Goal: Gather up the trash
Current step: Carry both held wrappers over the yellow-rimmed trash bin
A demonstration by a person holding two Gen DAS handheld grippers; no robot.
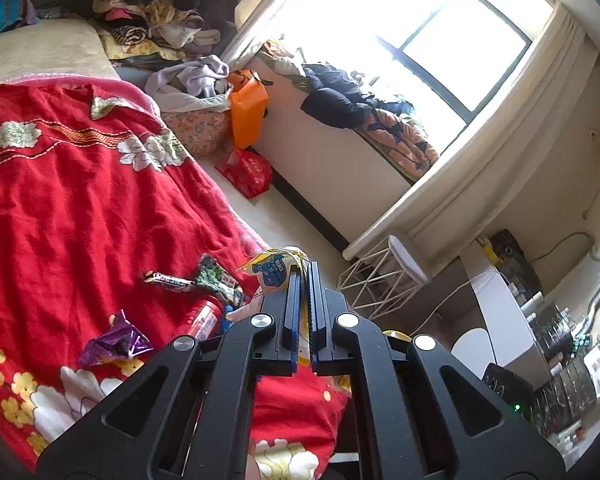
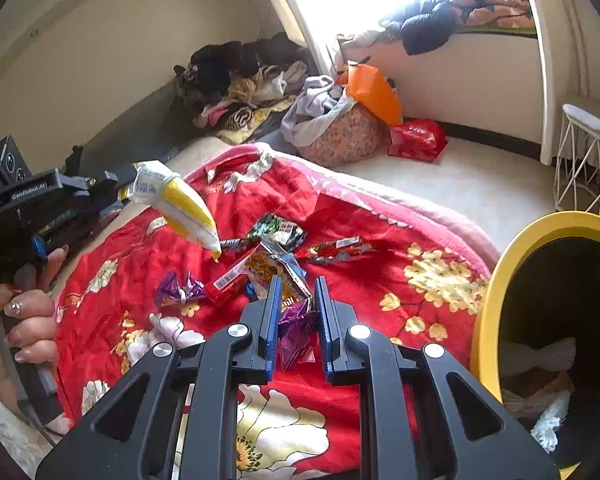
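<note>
Both claws loaded: left claw [image 1: 304,280] clamps yellow wrapper [image 2: 180,204], right claw [image 2: 296,292] nips purple wrapper [image 2: 296,332] — swing 'em over yellow bin [image 2: 496,280], w/o snagging red blanket [image 2: 380,280]

Open red quilt [image 2: 380,216] lies between the wrapper cluster [image 2: 276,248] and the yellow bin [image 2: 496,280] (mouth unobstructed); the left gripper [image 2: 118,188], carrying a packet [image 2: 180,204], overhangs the cluster's left side.
</note>
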